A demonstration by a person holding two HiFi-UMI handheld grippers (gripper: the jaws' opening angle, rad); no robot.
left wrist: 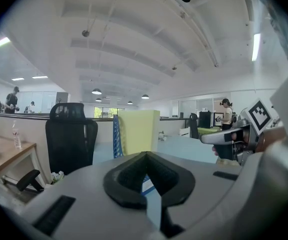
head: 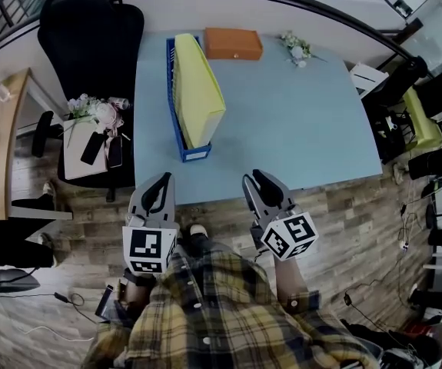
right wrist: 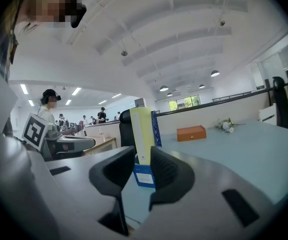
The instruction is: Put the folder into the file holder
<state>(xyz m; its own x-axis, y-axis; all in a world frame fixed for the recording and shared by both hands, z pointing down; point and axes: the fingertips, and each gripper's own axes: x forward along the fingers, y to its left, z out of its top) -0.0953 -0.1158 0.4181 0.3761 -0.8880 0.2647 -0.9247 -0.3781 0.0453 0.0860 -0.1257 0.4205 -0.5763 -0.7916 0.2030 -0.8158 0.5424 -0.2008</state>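
The yellow card folder (head: pixel 197 91) stands lengthwise in the blue plastic file holder (head: pixel 194 154), straight up-frame of the closed, empty left gripper (head: pixel 161 183), the narrowly parted, empty right gripper (head: pixel 256 181) farther off.

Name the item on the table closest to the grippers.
The blue file holder, holding the yellow folder: it reaches toward the near edge, while the orange box and flowers sit at the far edge.

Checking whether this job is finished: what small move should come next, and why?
Probably just draw both grippers back and stop. The yellow folder already stands inside the blue file holder, and the left gripper and right gripper hang empty at the near edge of the table, clear of the holder.
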